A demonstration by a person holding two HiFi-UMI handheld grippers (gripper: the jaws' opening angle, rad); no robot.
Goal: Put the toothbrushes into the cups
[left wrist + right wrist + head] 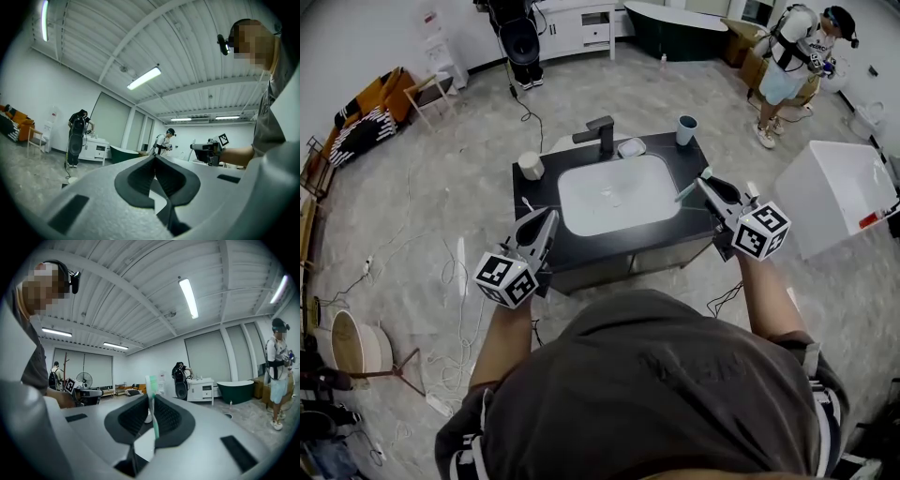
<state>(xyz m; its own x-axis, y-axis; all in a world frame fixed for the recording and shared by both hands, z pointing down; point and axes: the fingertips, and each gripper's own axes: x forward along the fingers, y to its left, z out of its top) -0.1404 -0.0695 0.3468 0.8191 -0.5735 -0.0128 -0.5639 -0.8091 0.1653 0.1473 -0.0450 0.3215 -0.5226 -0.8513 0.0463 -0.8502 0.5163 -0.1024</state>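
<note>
My right gripper (705, 184) (150, 401) is shut on a green and white toothbrush (153, 420) (687, 192), which stands upright between its pads, over the right edge of the white sink (609, 220). A blue cup (686, 129) stands on the black counter's far right corner. A pale cup (530, 166) stands at the counter's left. My left gripper (546, 223) (155, 159) hangs over the counter's front left, pads together with nothing showing between them. A thin white stick (525, 203) shows beside its tip; I cannot tell whether it lies on the counter.
A dark faucet (598, 134) and a soap dish (631, 147) sit behind the basin. A white tub (836, 192) stands right of the vanity. One person (792, 61) stands at the back right, another (517, 37) at the back. Cables cross the floor at left.
</note>
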